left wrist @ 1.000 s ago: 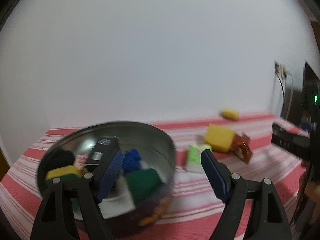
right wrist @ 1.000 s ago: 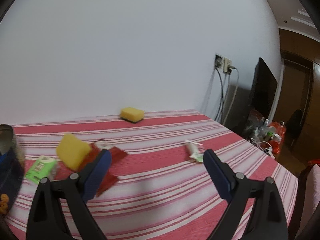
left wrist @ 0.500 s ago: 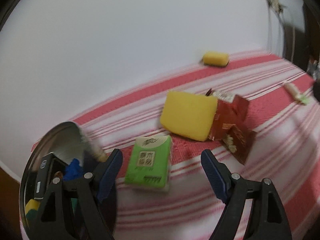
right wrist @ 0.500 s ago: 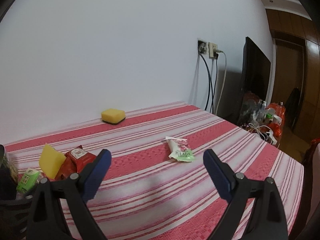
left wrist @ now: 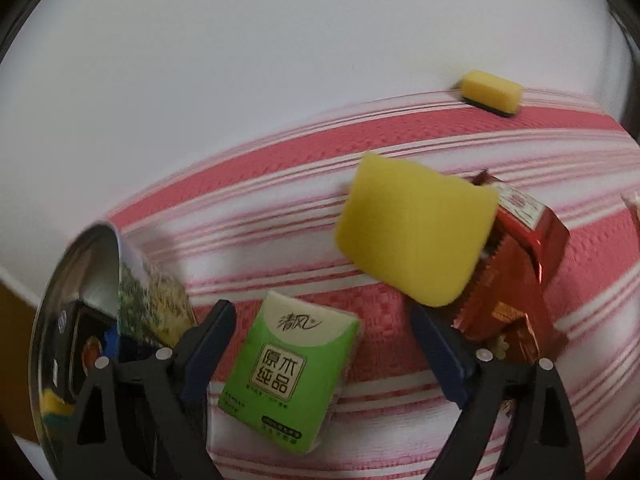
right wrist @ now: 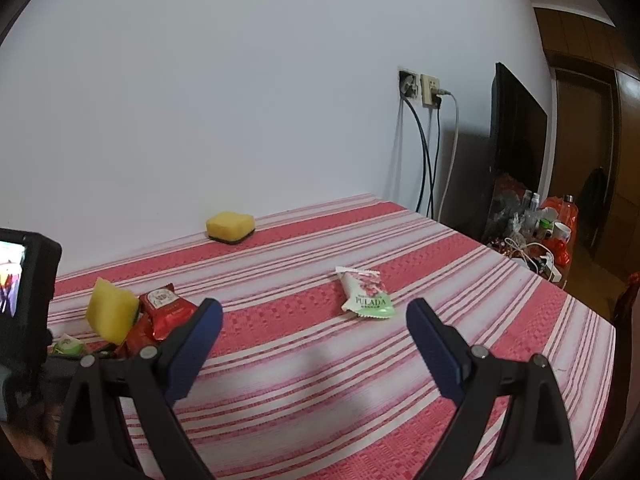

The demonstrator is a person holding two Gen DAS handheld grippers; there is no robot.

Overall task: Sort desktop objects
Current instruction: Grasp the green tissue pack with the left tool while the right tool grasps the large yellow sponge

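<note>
In the left wrist view my left gripper (left wrist: pixel 320 344) is open, its fingers on either side of a green tissue pack (left wrist: pixel 290 372) lying on the striped cloth. A yellow sponge (left wrist: pixel 416 226) leans on red snack packets (left wrist: pixel 516 276) just beyond. A metal bowl (left wrist: pixel 100 264) holding several sorted items sits at the left. In the right wrist view my right gripper (right wrist: pixel 314 342) is open and empty above the cloth, short of a white and green snack packet (right wrist: pixel 366 294). The sponge (right wrist: pixel 110 314) and red packets (right wrist: pixel 166 312) show at its left.
A second yellow sponge with a dark base (right wrist: pixel 231 227) lies near the wall and shows in the left wrist view (left wrist: pixel 492 91). The table's right edge (right wrist: pixel 576 300) drops off toward a TV (right wrist: pixel 516 136), cables and clutter. The left gripper's camera body (right wrist: pixel 24 300) fills the left edge.
My left gripper has swung from over the bowl to the right and down, closing in on the green tissue pack. My right gripper has turned right toward the white and green packet.
</note>
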